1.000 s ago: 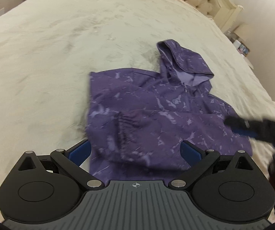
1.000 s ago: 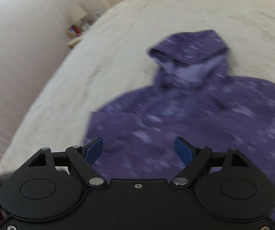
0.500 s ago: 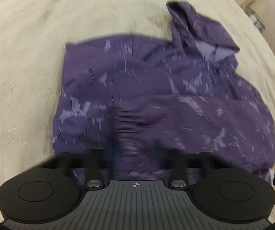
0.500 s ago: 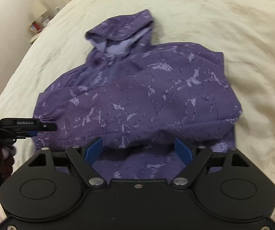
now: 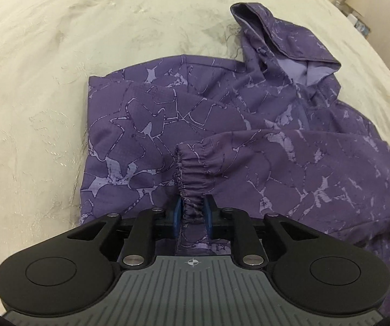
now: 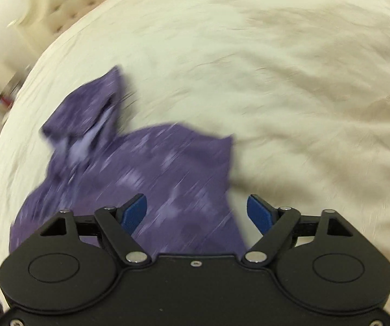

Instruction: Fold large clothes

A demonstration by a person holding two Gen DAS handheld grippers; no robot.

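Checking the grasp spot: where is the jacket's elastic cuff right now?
In the left wrist view, the elastic cuff lies low centre on the purple jacket, pinched by the left tool.

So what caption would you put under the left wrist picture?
Left gripper pinching the elastic sleeve cuff of a purple hooded jacket spread on a cream bedspread.

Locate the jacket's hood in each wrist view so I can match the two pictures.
Left wrist view: the hood lies upper right of centre, its pale lining facing right, above the jacket body.
Right wrist view: the hood sits left of centre, blurred, above and left of the jacket body.
Shared landmark: the cream bedspread under the purple jacket.
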